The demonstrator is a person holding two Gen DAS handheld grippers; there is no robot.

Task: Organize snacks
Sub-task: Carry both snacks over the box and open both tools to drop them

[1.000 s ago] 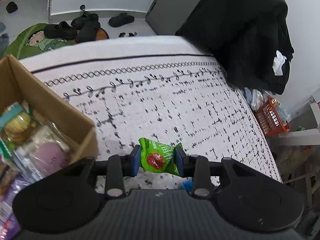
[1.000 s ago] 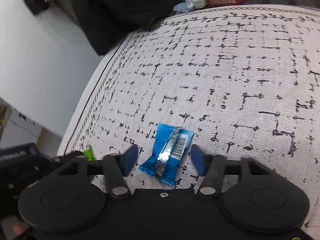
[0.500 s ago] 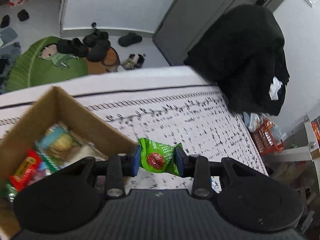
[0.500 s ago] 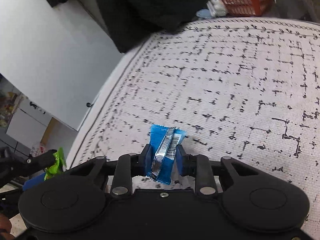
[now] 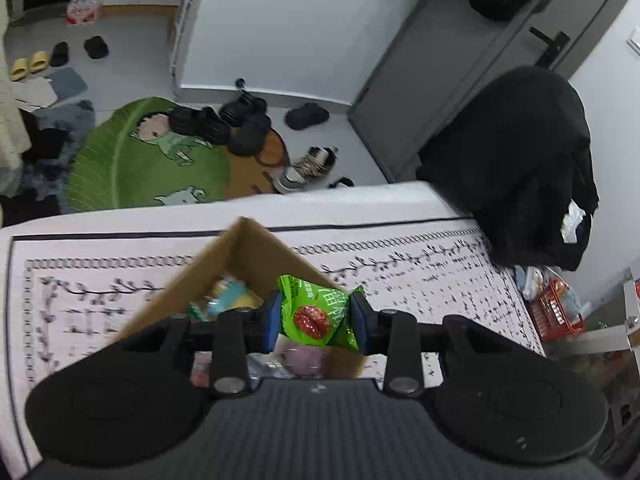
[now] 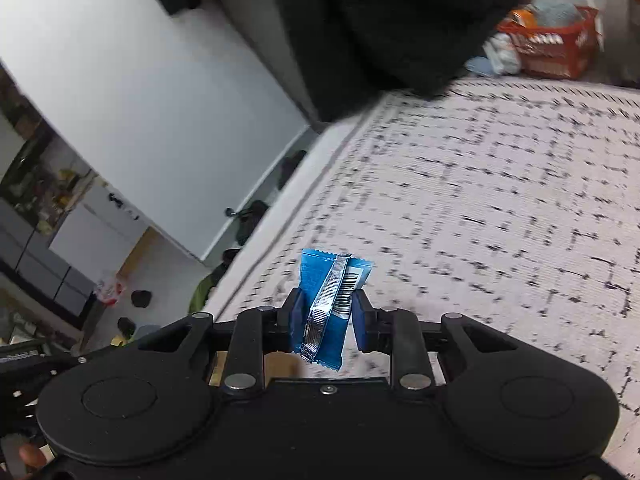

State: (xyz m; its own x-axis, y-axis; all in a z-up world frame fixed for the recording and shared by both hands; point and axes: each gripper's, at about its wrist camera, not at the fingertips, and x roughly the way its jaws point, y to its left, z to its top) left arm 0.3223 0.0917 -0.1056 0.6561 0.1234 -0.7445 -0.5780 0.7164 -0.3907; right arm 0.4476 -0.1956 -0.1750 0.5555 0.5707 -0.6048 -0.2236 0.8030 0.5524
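Box (image 5: pixel 256 248) sits right under our left gripper (image 5: pixel 317 317), and that's the relation the next move hangs on. The L jaws are clamped on the green snack packet (image 5: pixel 316 312), held off the cloth, w/ the cardboard box's open top directly below and slightly fwd of the tips. We see other wrapped snacks inside the box beneath the packet, blurred, so we can't name them. The packet's long axis runs roughly across the jaws, tilted, its crimped ends poking out top and bottom.

Our right gripper (image 6: pixel 326 316) is pinched shut on the blue snack packet (image 6: pixel 330 304), seam and barcode side facing the cam. Its long axis stands near upright btwn the pads, lifted clear of the patterned tablecloth (image 6: pixel 500 200). A strip of brown that looks like cardboard shows just under the R jaws, prob. the box edge, but we can't tell for sure.

So the L side is nearer to a drop: in our judgement it only needs to open and the green one falls in among the rest. The R one likely needs to come over the opening first. Risk: the green packet clips the near box wall if we let go too far toward the corner.
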